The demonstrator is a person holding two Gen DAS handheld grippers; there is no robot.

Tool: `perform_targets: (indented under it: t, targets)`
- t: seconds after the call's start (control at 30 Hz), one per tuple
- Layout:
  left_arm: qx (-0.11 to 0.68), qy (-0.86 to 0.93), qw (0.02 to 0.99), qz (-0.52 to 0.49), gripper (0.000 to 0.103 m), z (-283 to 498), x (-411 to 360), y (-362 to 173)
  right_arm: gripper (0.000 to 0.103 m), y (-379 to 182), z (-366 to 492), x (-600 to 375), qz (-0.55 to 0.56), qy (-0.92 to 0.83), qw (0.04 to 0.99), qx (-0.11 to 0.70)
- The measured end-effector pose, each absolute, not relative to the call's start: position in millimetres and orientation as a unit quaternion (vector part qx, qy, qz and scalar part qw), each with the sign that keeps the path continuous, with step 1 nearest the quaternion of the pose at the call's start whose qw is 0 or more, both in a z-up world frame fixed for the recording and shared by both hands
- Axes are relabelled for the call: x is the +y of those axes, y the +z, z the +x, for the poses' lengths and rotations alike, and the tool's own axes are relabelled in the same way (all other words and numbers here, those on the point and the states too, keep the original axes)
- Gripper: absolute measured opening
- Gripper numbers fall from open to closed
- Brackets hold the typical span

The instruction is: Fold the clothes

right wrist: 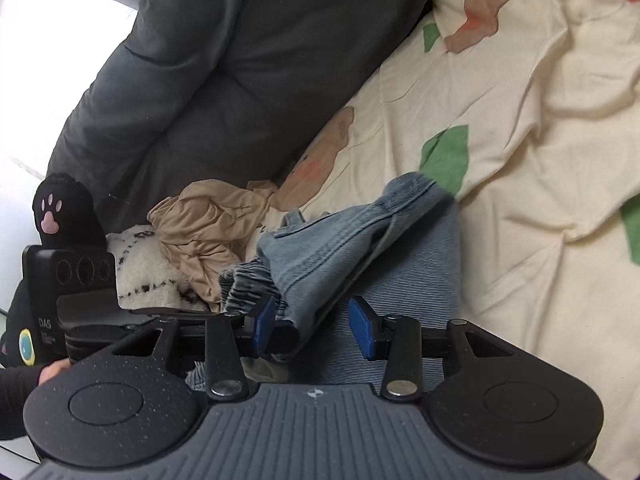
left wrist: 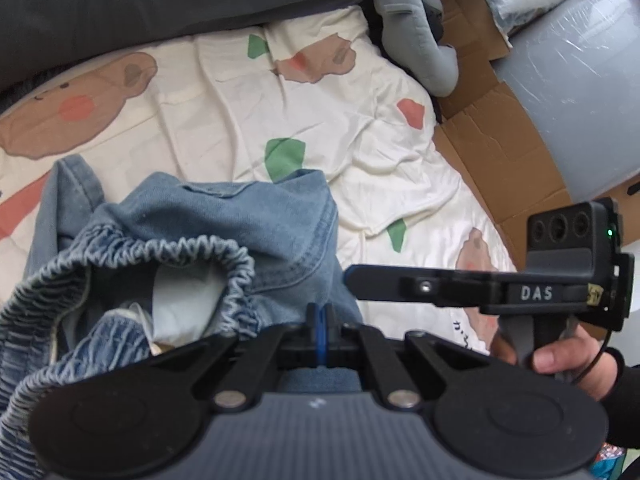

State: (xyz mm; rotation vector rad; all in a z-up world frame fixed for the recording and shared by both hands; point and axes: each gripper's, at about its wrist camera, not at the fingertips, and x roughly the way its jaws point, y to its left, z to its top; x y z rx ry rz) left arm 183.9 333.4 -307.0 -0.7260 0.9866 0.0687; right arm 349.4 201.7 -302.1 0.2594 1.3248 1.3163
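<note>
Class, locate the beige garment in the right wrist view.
The beige garment lies crumpled left of centre, between the dark grey duvet and the denim garment.

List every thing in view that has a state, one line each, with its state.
Left hand-held gripper: shut on denim garment.
Right hand-held gripper: open, denim between its pads.
Denim garment: bunched, unfolded, elastic waistband gaping.
Bedsheet: spread out, wrinkled.
Tan garment: crumpled in a heap.
Cardboard: flattened beside the bed.

Left tool [left wrist: 320,320] clamps denim garment [left wrist: 248,232] (elastic waistband gaping) on bedsheet [left wrist: 224,92].
</note>
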Motion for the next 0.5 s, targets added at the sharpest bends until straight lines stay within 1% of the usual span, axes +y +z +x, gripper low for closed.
perform_targets:
  t: [0.2,0.33,0.5]
  targets:
    - [0.478,-0.002,0.809,-0.341,0.0,189.2,320.4,-319.0,0.048,-317.8,352.0,214.4,0.181,0.522,0.571,0.607]
    - [0.487,-0.007,0.805,-0.339,0.0,191.0,313.0,-326.4,0.048,-331.2,352.7,225.1,0.192,0.482,0.583,0.626]
    - [0.482,0.001,0.822,-0.304,0.0,188.2,324.8,-305.1,0.048,-330.1,361.7,226.9,0.2,0.474,0.594,0.618]
